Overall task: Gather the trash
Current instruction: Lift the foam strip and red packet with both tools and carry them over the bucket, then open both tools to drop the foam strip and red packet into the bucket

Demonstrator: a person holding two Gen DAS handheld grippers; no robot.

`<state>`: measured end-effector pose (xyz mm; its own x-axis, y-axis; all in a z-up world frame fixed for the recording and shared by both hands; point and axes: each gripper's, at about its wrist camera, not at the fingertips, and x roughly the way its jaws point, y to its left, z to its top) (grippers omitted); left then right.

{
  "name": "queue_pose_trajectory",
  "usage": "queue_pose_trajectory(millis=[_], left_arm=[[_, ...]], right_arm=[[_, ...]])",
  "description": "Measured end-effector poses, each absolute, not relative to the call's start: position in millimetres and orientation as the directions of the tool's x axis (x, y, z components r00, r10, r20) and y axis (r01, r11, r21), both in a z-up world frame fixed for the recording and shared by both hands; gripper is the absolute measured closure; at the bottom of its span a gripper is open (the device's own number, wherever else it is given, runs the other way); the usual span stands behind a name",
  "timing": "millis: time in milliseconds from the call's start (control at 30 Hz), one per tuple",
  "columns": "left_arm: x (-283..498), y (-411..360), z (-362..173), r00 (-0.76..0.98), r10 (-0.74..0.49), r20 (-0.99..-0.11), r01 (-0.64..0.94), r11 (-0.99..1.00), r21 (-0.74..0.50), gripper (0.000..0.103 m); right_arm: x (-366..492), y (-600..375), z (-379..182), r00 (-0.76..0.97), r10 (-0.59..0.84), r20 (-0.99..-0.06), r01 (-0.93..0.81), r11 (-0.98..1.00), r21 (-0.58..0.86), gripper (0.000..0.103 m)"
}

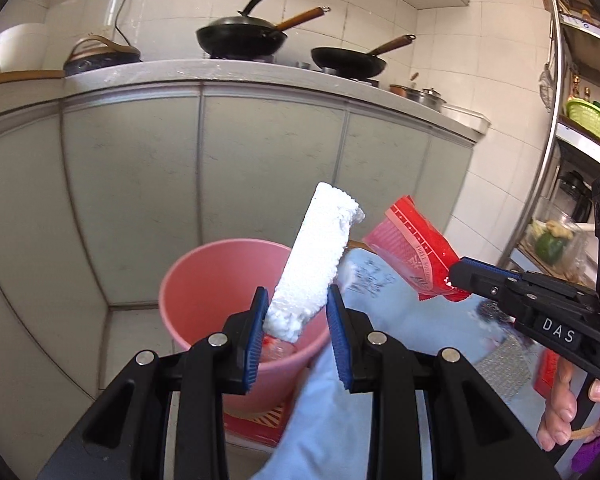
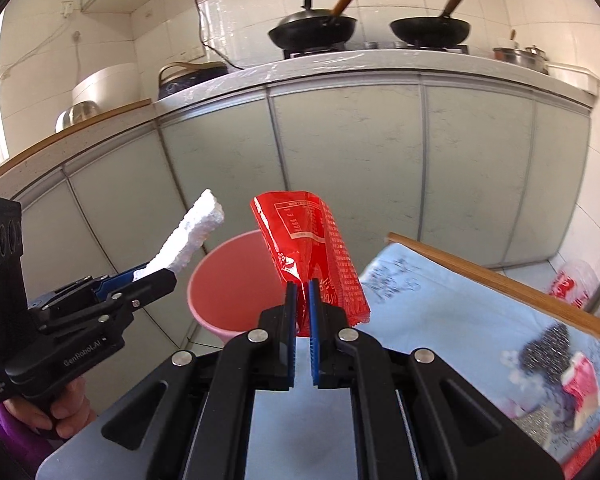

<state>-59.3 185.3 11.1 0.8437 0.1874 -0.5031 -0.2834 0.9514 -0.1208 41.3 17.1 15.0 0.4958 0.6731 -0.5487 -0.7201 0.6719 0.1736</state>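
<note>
My left gripper (image 1: pixel 297 304) is shut on a white foam block (image 1: pixel 320 252) that stands up over a pink bucket (image 1: pixel 208 280). From the right wrist view the foam block (image 2: pixel 188 236) sticks out of the left gripper (image 2: pixel 140 276) just left of the bucket (image 2: pixel 228 288). My right gripper (image 2: pixel 302 284) is shut on a red plastic wrapper (image 2: pixel 308 248), held above the bucket's right rim. In the left wrist view the right gripper (image 1: pixel 456 276) holds the wrapper (image 1: pixel 416 252) to the right of the foam.
A table with a light blue cloth (image 2: pixel 440 300) holds a steel scourer (image 2: pixel 548 344) and red packaging (image 2: pixel 580 376). A plastic bottle (image 2: pixel 572 280) lies on the floor. Grey cabinet doors (image 2: pixel 340 160) stand behind the bucket, with woks (image 2: pixel 312 32) above.
</note>
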Motion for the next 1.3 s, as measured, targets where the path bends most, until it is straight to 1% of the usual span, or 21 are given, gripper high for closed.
queue_pose_trajectory(millis=[300,500,833,1300], left_arm=[[-52,210,3,0.815,0.299,-0.496,-0.386,0.919,-0.080,0.074],[-41,227,-14,0.783,0.340,-0.520,-0.432,0.900,-0.061,0.074],[-18,250,-45,0.731,0.363,-0.577,-0.469,0.882,-0.039,0.074],[13,270,-85,0.667,0.338,-0.664,-0.471,0.882,-0.024,0.074]], right_arm=[[48,70,7,0.450,0.693,-0.564,-0.757,0.631,0.172,0.097],[55,95,-10,0.422,0.682,-0.597,-0.763,0.623,0.172,0.097],[69,129,-38,0.389,0.660,-0.643,-0.769,0.617,0.168,0.097],[97,148,-74,0.353,0.612,-0.708,-0.737,0.647,0.193,0.097]])
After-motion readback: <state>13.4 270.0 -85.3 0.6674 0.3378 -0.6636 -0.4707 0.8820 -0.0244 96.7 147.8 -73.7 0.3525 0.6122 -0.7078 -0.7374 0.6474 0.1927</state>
